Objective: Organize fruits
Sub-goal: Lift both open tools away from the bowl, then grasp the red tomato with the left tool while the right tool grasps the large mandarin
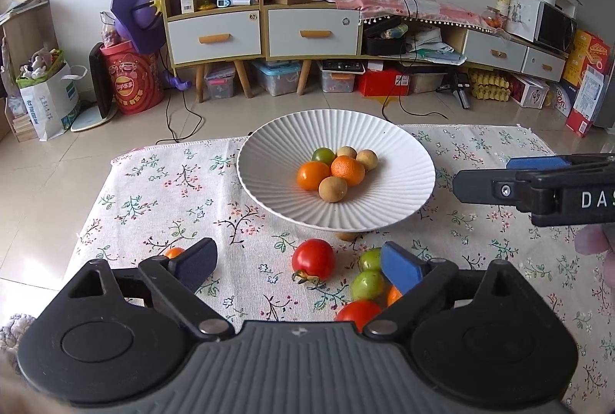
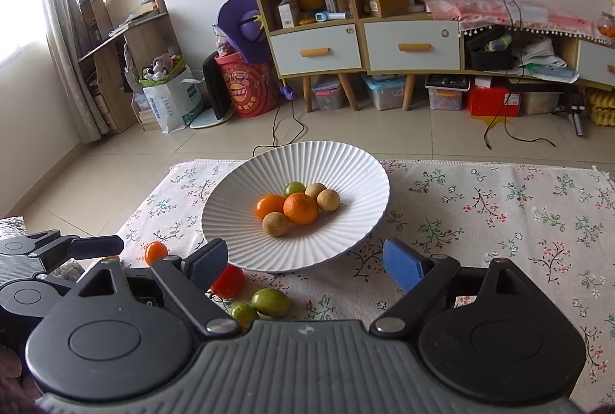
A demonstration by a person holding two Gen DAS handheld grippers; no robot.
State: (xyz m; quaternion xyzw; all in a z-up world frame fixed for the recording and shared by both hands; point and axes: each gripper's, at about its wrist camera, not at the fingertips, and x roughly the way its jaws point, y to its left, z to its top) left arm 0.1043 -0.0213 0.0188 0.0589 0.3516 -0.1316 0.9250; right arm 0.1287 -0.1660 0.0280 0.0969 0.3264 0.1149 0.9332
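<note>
Fruit sort approx. halfway: six pieces sit in white plate (image 1: 269, 152) on desk; red tomato (image 1: 313, 259), green fruits (image 1: 367, 284) & others wait outside. Left gripper (image 1: 300, 262), right gripper (image 2: 305, 260) both wide, empty.

Ribbed white ceramic plate (image 1: 403, 160) occupies the far centre of the floral tablecloth (image 1: 161, 191). Loose red tomato (image 1: 313, 259) and green fruits (image 1: 367, 284) crowd the cloth just before its near rim. The cloth's left and right flanks (image 2: 499, 214) lie open; a small orange fruit (image 2: 155, 252), possibly a tomato, sits left.
</note>
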